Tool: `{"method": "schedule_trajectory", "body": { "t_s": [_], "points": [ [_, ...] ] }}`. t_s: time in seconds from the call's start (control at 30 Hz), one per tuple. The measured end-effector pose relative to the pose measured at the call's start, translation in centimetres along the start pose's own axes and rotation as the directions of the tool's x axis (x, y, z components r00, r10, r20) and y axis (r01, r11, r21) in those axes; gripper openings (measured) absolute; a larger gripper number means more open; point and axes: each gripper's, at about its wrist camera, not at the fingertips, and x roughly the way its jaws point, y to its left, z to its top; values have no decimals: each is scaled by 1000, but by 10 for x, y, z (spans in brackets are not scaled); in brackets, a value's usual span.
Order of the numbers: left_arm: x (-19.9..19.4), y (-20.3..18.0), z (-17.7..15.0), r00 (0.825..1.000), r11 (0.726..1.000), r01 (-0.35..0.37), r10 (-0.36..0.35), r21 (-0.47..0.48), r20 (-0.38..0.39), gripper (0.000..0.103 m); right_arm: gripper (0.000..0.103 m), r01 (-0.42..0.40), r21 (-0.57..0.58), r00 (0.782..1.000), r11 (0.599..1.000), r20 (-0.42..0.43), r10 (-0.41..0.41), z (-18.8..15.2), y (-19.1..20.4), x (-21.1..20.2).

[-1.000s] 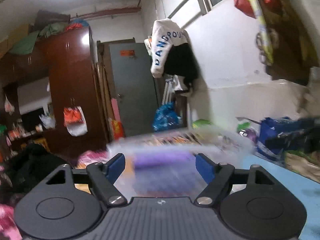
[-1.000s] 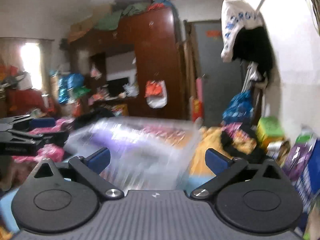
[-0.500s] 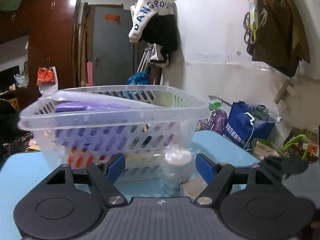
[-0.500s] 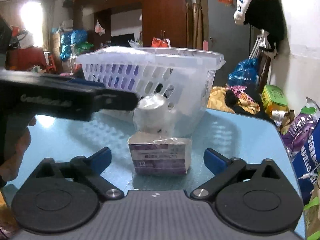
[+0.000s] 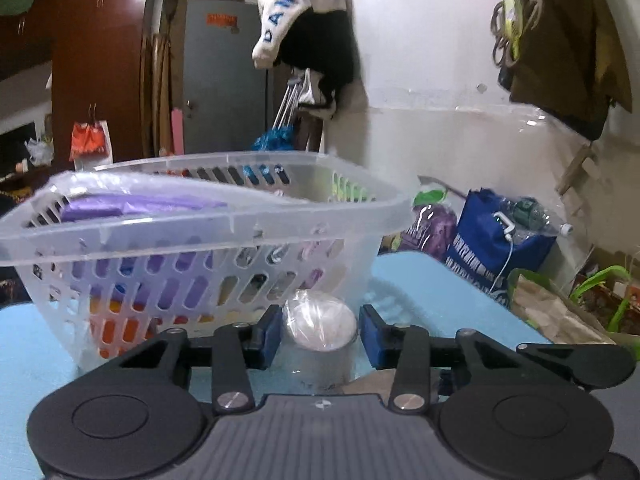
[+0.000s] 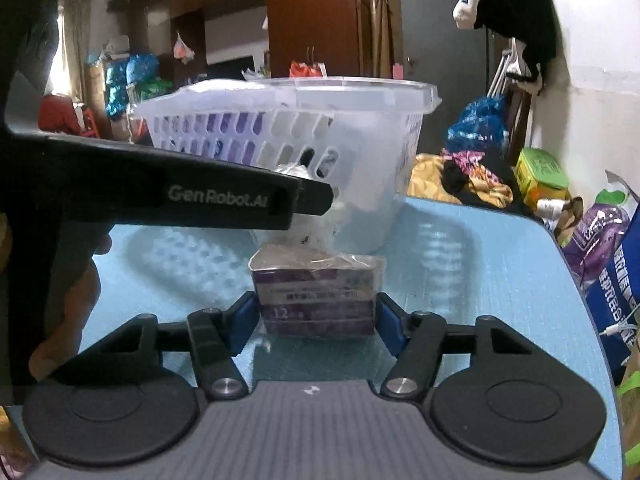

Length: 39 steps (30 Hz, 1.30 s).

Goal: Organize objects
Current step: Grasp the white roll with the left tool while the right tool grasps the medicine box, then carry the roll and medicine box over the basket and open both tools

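Note:
A clear plastic basket [image 5: 208, 248] holding purple and orange items stands on the blue table [image 5: 432, 292]; it also shows in the right wrist view [image 6: 360, 120]. My left gripper [image 5: 320, 330] has its blue fingers closed against a plastic-wrapped grey roll [image 5: 320, 324] in front of the basket. My right gripper [image 6: 314, 320] has its fingers against both ends of a purple wrapped box [image 6: 316, 300] on the table [image 6: 480, 280]. The left gripper's body [image 6: 180, 196] crosses the right wrist view, partly hiding the roll [image 6: 296, 224].
A blue bag [image 5: 492, 248] and a paper bag with green leaves [image 5: 560, 312] stand past the table's right edge. Clothes and bags [image 6: 472, 176] lie on the floor beyond the table. A brown wardrobe [image 5: 96, 60] and grey door stand behind.
Both grippers came down to table level and moved forward. The left fingers closed in around the roll, and the right fingers closed in around the purple box.

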Motion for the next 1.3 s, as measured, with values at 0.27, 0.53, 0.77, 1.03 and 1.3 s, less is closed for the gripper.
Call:
{"method": "schedule_trajectory", "body": {
  "t_s": [0.27, 0.53, 0.77, 1.03, 1.3],
  "points": [
    [-50, 18, -7, 994, 1000, -10, 10, -7, 109, 46, 65, -18, 16, 996, 1000, 92, 16, -2, -1, -12],
    [-101, 54, -27, 974, 994, 20, 5, -106, 227, 46, 66, -68, 46, 983, 997, 173, 59, -2, -9, -19],
    [-118, 69, -43, 964, 989, 33, 6, -141, 267, 46, 65, -47, 29, 970, 998, 239, 38, -4, -5, -25],
    [-139, 76, -42, 949, 992, 33, 7, -124, 315, 46, 65, -36, 29, 965, 999, 259, 27, 0, -4, -37],
    [-165, 72, -23, 925, 995, 30, 9, -96, 380, 46, 65, -11, -12, 945, 1000, 328, 14, 24, 1, -72]
  ]
}}
